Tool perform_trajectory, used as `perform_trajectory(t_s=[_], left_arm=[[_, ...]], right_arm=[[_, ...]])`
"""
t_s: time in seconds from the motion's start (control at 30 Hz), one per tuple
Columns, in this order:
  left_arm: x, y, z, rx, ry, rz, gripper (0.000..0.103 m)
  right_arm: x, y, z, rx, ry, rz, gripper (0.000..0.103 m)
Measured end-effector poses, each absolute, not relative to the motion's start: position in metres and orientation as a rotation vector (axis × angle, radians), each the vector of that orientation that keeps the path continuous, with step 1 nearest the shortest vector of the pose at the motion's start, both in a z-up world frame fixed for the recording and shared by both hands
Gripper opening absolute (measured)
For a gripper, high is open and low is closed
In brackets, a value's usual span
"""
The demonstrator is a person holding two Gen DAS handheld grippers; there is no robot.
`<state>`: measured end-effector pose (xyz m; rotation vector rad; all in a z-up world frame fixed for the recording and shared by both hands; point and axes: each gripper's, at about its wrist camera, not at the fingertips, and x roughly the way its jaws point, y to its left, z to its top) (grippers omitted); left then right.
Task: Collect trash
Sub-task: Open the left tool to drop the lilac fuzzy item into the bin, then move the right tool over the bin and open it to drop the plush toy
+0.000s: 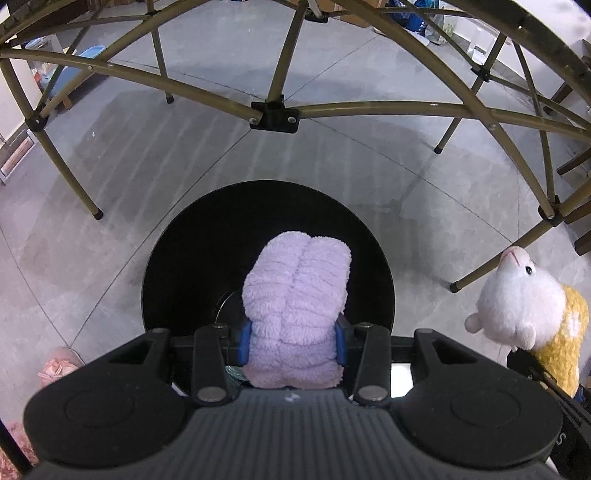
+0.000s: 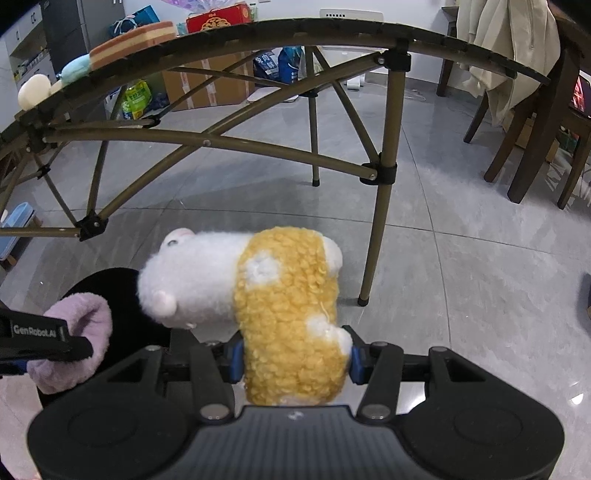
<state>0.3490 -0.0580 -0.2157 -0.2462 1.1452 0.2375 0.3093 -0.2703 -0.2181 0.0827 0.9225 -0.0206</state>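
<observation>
The left claw (image 1: 294, 341) pinches a lilac plush (image 1: 295, 306) over the black bin (image 1: 184, 258); the right claw (image 2: 294, 360) pinches a yellow sheep (image 2: 288, 314) beside it, tabletop (image 2: 332, 27) legs (image 2: 380, 221) close ahead.

Grey tiled floor (image 2: 461, 258), folding table (image 2: 384, 177)

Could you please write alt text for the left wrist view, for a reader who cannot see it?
The left gripper holds a fluffy lilac plush between its jaws, directly above an open black bin on a grey tiled floor. At the right edge hangs a white-and-yellow plush sheep; a folding table's frame arches overhead.
</observation>
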Motion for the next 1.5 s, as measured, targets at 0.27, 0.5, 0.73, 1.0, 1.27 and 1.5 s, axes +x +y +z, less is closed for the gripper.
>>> perform_trajectory(t_s=[0.27,0.5,0.73,1.0,1.27,1.5], left_arm=[[0.352,-0.059,-0.22,-0.232,1.156,0.247,0.046],[0.351,-0.062,-0.212,-0.181,1.125,0.301,0.103],[0.351,-0.059,-0.213,-0.178,1.136,0.316,0.103],[0.348,-0.055,-0.211,-0.17,1.122,0.312,0.103],[0.342,-0.048,-0.203,-0.16,1.092,0.304,0.103],[0.332,-0.033,-0.193,-0.168,1.064,0.281,0.103]], right_arm=[[0.31,-0.274,-0.223,0.08,0.932,-0.019,0.05],[0.31,-0.274,-0.224,0.081,0.928,-0.015,0.05],[0.309,-0.275,-0.225,0.089,0.928,-0.011,0.05],[0.309,-0.275,-0.225,0.09,0.927,-0.007,0.05],[0.308,-0.274,-0.224,0.093,0.923,0.002,0.05],[0.307,-0.272,-0.222,0.096,0.917,0.026,0.05]])
